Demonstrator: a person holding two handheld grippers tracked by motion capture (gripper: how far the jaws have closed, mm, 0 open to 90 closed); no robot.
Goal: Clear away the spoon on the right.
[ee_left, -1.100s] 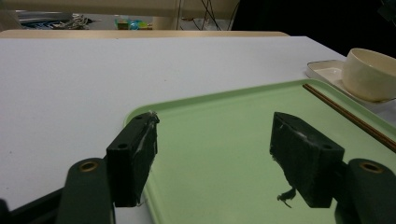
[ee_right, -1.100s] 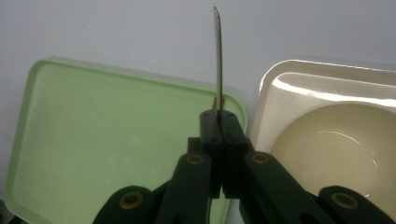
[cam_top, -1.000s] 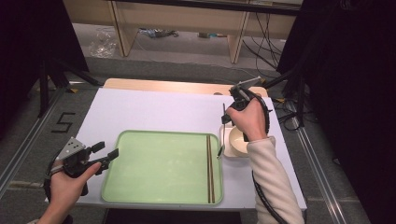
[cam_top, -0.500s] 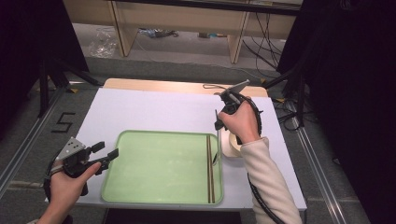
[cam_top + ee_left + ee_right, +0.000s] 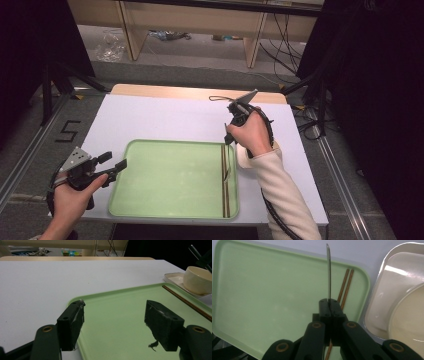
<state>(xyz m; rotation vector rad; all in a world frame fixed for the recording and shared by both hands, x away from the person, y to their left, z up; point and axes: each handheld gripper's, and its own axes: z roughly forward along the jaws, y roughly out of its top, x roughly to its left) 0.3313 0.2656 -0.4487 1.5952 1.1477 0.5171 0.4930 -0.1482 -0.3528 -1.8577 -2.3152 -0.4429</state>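
From above, a white bench (image 5: 165, 117) carries a green tray (image 5: 175, 180) with chopsticks (image 5: 225, 185); grey floor and wooden shelving lie behind. In the left gripper view, the left tongs (image 5: 115, 325) gape empty over the tray's edge. In the right gripper view, the right tongs (image 5: 329, 305) clamp a thin metal utensil (image 5: 328, 270) above the tray.

Light falls evenly from above; the green tray (image 5: 170, 180) shines softly ahead of the left gripper (image 5: 112, 162). Room edges are dark, and near jaws look blurred.
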